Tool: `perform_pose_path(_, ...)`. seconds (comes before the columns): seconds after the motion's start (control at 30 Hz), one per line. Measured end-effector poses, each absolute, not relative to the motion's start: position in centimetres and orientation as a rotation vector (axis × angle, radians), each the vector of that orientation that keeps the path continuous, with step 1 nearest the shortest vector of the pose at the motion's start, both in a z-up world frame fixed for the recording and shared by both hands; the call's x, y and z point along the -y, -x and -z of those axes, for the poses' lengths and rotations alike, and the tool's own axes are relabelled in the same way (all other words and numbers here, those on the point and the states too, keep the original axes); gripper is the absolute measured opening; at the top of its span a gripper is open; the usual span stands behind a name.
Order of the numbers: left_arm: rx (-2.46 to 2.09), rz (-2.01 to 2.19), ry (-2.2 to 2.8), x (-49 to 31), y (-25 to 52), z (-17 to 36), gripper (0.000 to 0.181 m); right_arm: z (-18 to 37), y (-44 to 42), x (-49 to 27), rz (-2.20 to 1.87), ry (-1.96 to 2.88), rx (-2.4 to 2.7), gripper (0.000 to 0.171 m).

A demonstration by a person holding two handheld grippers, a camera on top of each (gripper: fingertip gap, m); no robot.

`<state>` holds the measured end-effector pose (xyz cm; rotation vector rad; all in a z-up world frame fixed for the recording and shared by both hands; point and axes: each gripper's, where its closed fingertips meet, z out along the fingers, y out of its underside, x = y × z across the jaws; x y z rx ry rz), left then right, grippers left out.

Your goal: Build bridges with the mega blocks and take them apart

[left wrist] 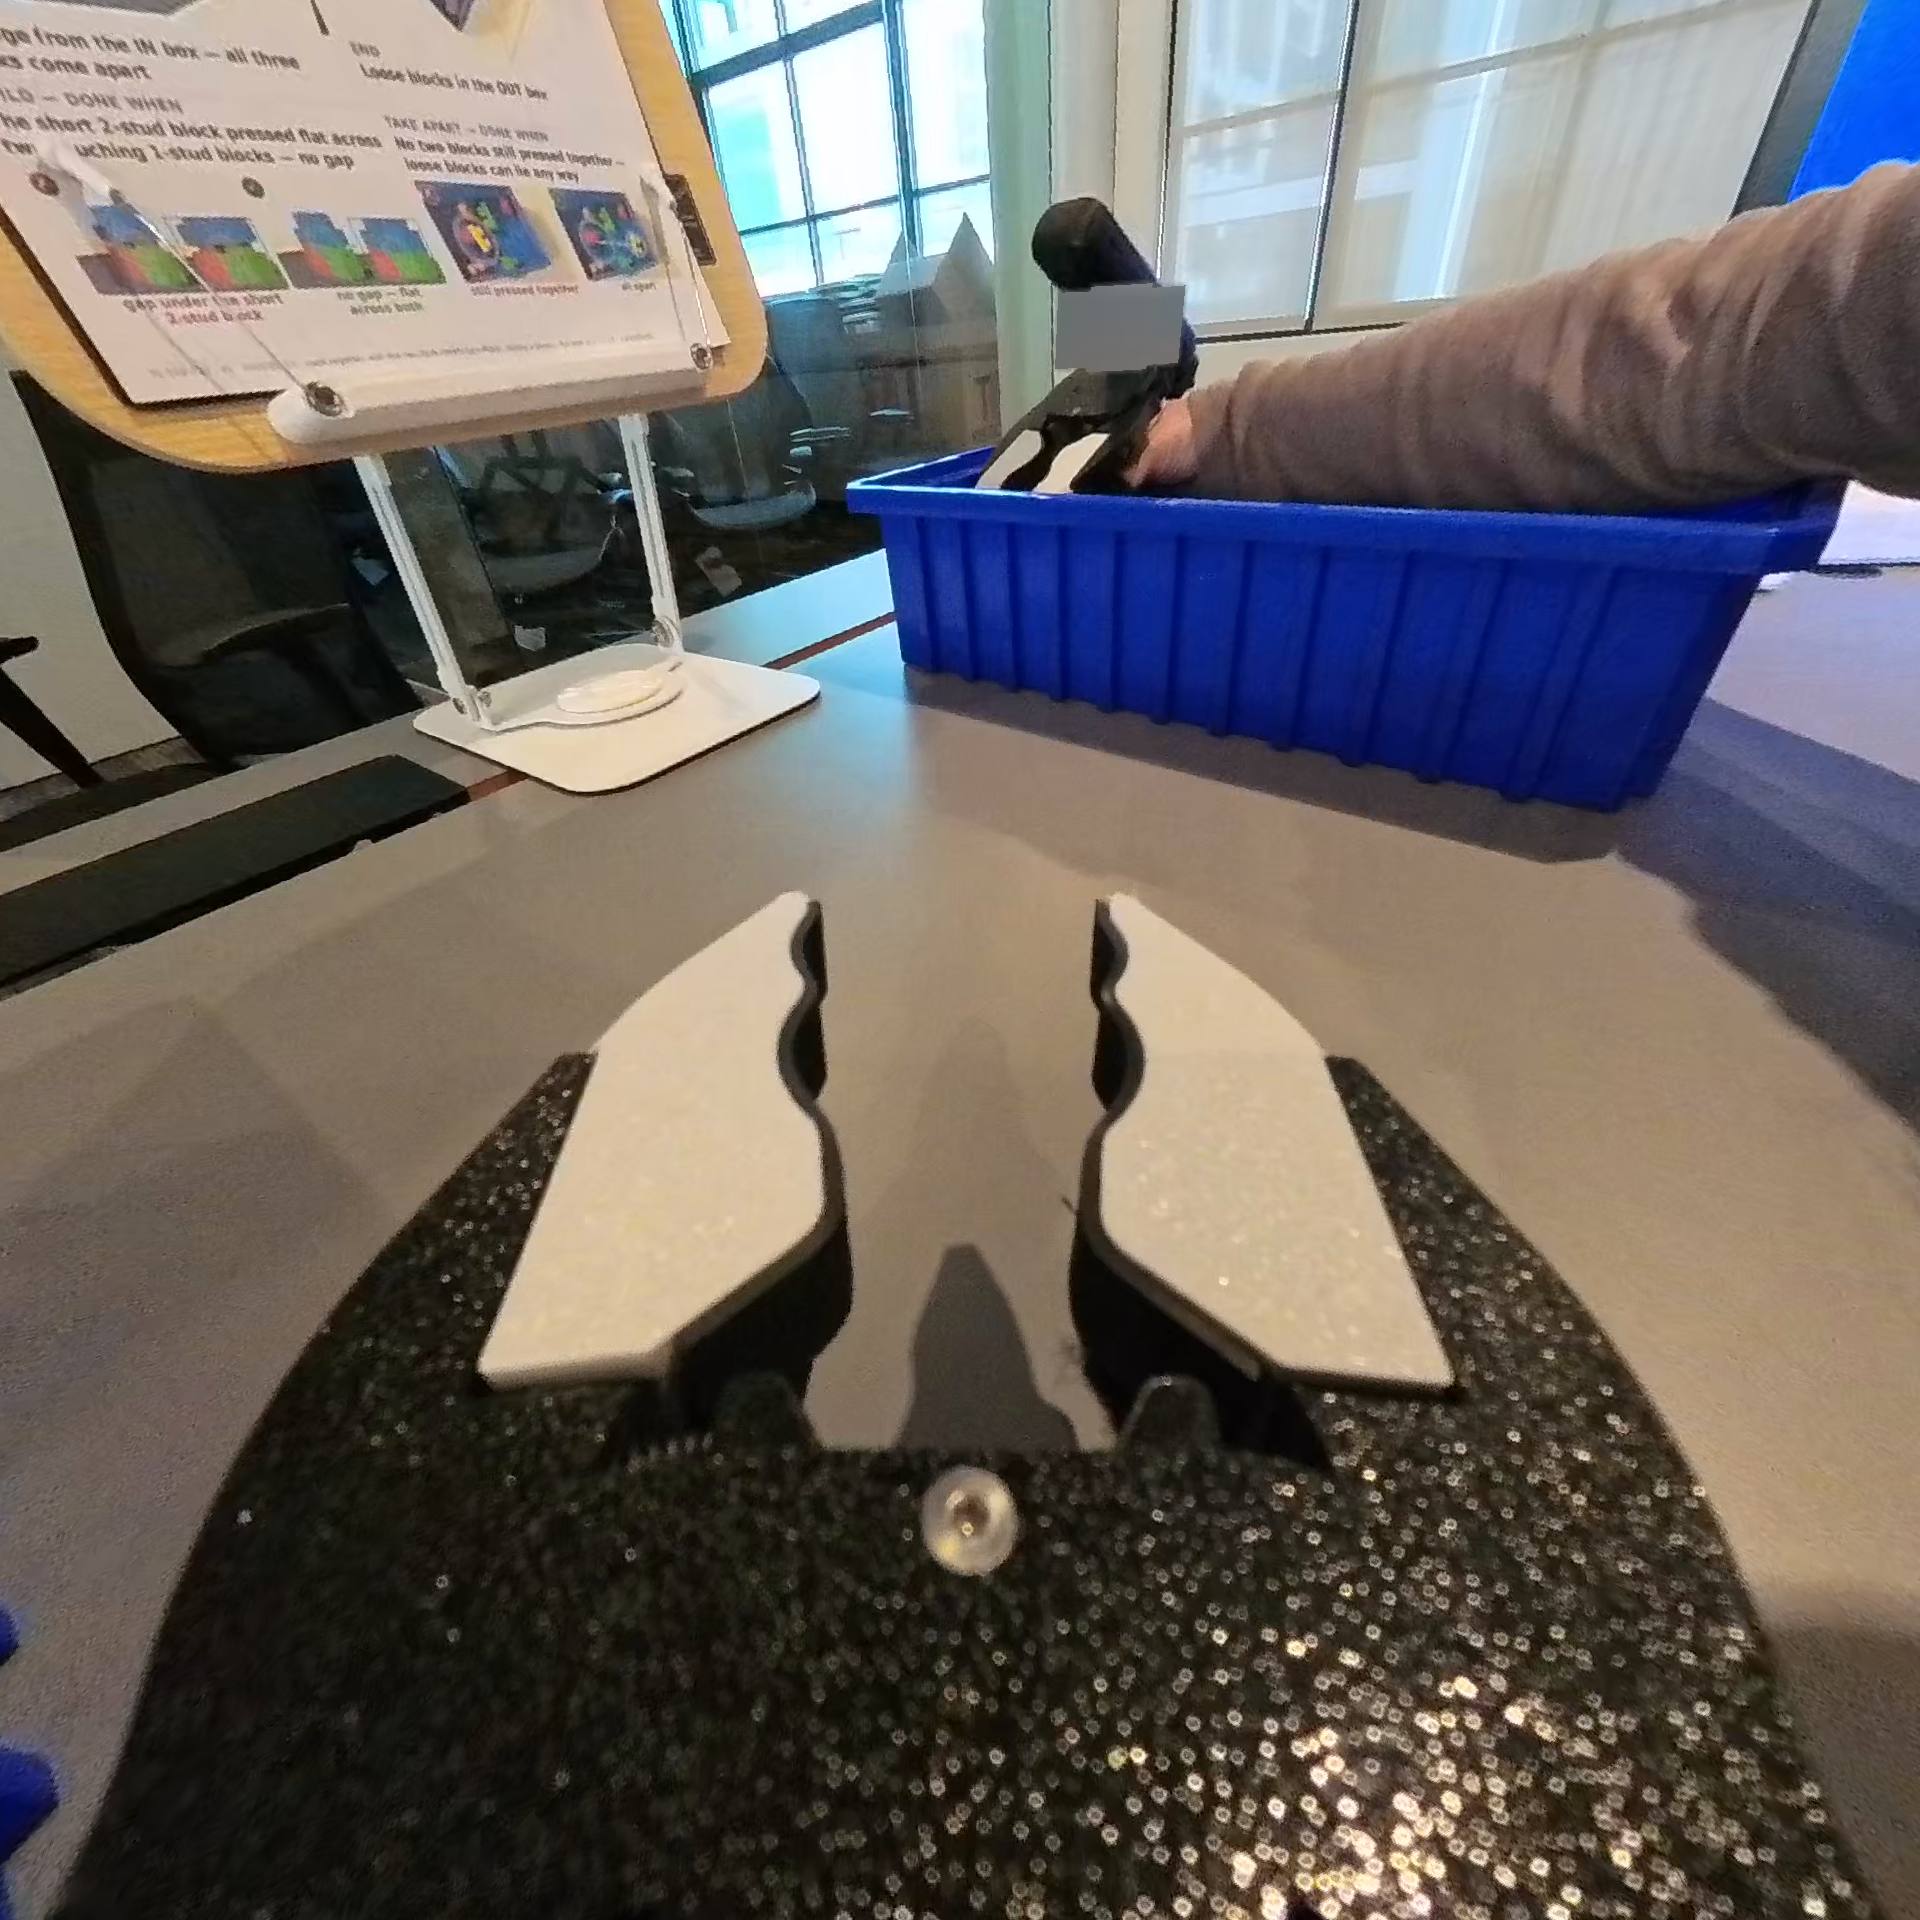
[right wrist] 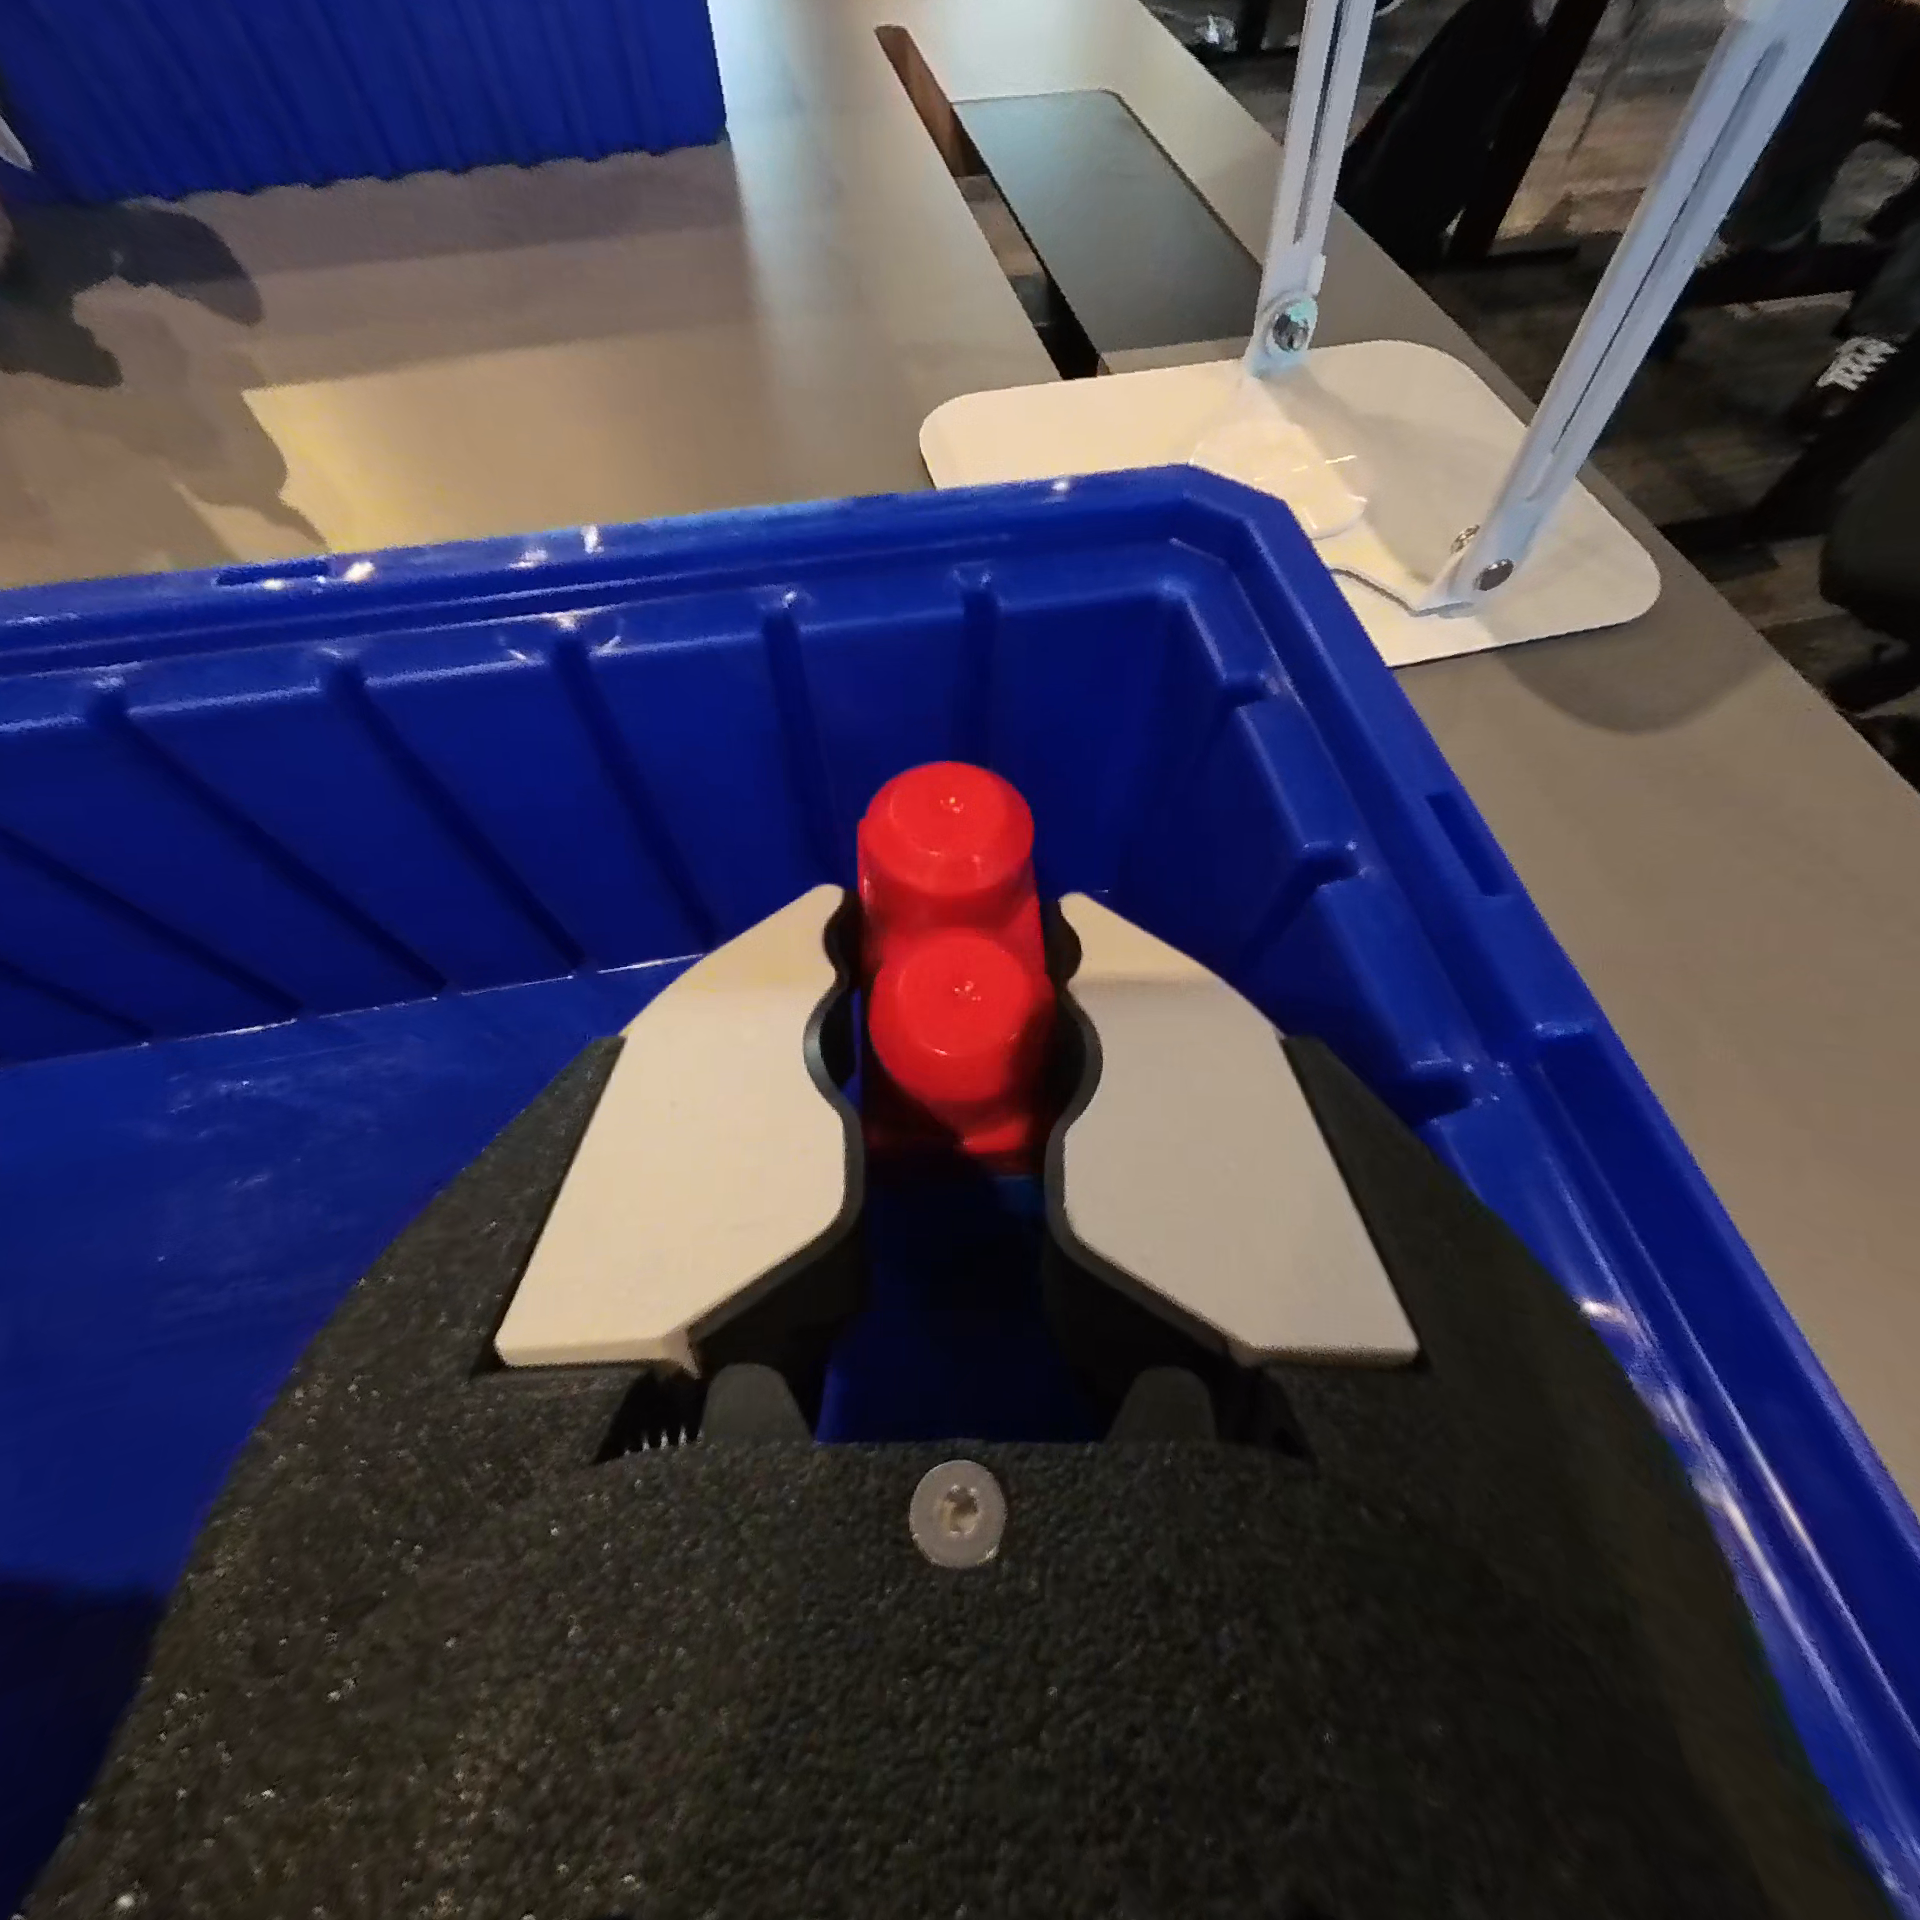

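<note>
My right gripper [right wrist: 948,935] is inside a blue bin [right wrist: 1351,665], near its far right corner, and is shut on a red two-stud block [right wrist: 951,977] whose studs face the camera. In the left wrist view the right gripper [left wrist: 1044,462] dips into the same blue bin [left wrist: 1299,623], held by a hand in a grey sleeve. My left gripper [left wrist: 958,925] is open and empty, low over the bare grey table [left wrist: 935,831] in front of the bin.
An instruction sheet on a wooden board [left wrist: 343,218] stands on a white stand [left wrist: 623,707] at the table's far left edge; its base [right wrist: 1351,468] sits just beyond the bin. A second blue bin [right wrist: 364,94] stands farther along the table. The gap from one gripper's tips to the other's is roughly 40 centimeters.
</note>
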<state>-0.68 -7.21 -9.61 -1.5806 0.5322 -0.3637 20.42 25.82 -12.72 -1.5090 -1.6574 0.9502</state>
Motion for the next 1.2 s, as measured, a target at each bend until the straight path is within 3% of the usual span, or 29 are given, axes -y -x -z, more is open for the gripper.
perform_pose_path(0.37,-0.537,0.367,1.581,7.2,0.6,9.6,0.048,9.6,-22.0,-24.7,-0.962,1.574,1.608,0.052)
perform_pose_path(0.6,-0.511,0.345,1.538,7.1,1.0,9.0,0.056,2.3,-21.9,-21.5,-0.860,1.515,1.509,0.076)
perform_pose_path(0.7,-0.525,0.346,1.521,7.3,0.8,8.9,0.058,-0.3,-20.1,-17.8,-0.838,1.504,1.519,0.077)
perform_pose_path(0.77,-0.518,0.331,1.497,7.3,0.9,8.6,0.060,-2.3,-18.4,-14.9,-0.764,1.481,1.503,0.059)
perform_pose_path(1.0,-0.515,0.267,1.420,7.9,1.0,7.4,0.067,-9.4,-10.0,0.0,-0.839,1.127,1.311,0.050)
perform_pose_path(1.2,-0.482,0.164,1.389,7.9,1.7,6.5,0.068,-8.5,-4.5,4.5,-0.877,1.049,0.947,0.046)
